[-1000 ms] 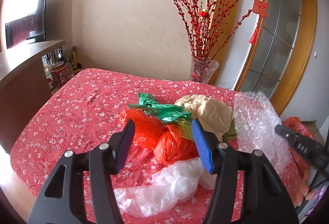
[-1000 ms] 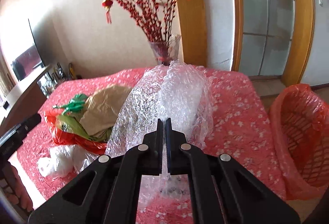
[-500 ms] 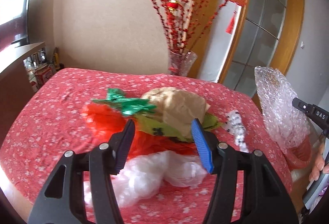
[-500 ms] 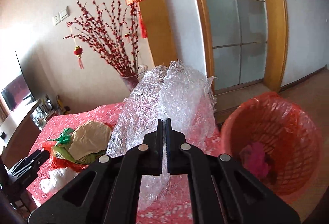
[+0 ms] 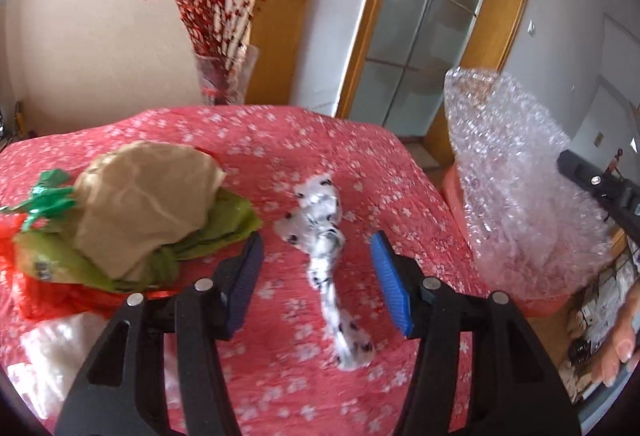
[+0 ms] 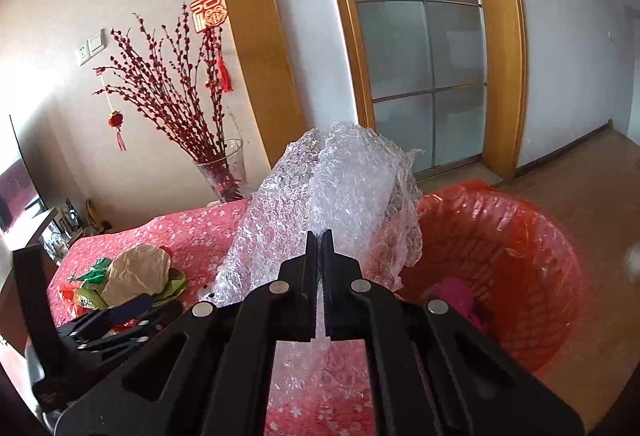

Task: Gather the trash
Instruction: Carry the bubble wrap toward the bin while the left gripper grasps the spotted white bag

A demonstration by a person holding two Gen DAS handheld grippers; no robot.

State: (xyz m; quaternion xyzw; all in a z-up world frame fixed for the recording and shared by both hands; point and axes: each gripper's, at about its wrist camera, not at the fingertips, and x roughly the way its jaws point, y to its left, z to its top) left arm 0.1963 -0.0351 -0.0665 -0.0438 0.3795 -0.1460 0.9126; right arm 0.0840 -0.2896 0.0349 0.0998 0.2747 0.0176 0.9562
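A crumpled white wrapper with black spots [image 5: 320, 220] lies on the red flowered tablecloth [image 5: 300, 140]. My left gripper [image 5: 316, 240] hovers over it, its blue-padded jaws closing either side of the wrapper without touching it. A sheet of bubble wrap [image 6: 344, 188] stands up from my right gripper [image 6: 320, 236], which is shut on it, beside the rim of the red-lined basket [image 6: 540, 236]. The same bubble wrap [image 5: 520, 188] shows at the right of the left wrist view. Something pink [image 6: 456, 292] lies inside the basket.
Left of the wrapper is a pile: brown paper [image 5: 148, 204], a green bag [image 5: 224, 228], green foil [image 5: 44, 200], an orange bag [image 5: 36, 300], a clear bag [image 5: 48, 356]. A glass vase of red branches [image 5: 224, 84] stands behind the table. A hand [image 5: 620, 340] shows at the right.
My left gripper swung right from the bag pile to the spotted wrapper and narrowed slightly. My right gripper carried the bubble wrap off the table to the basket.
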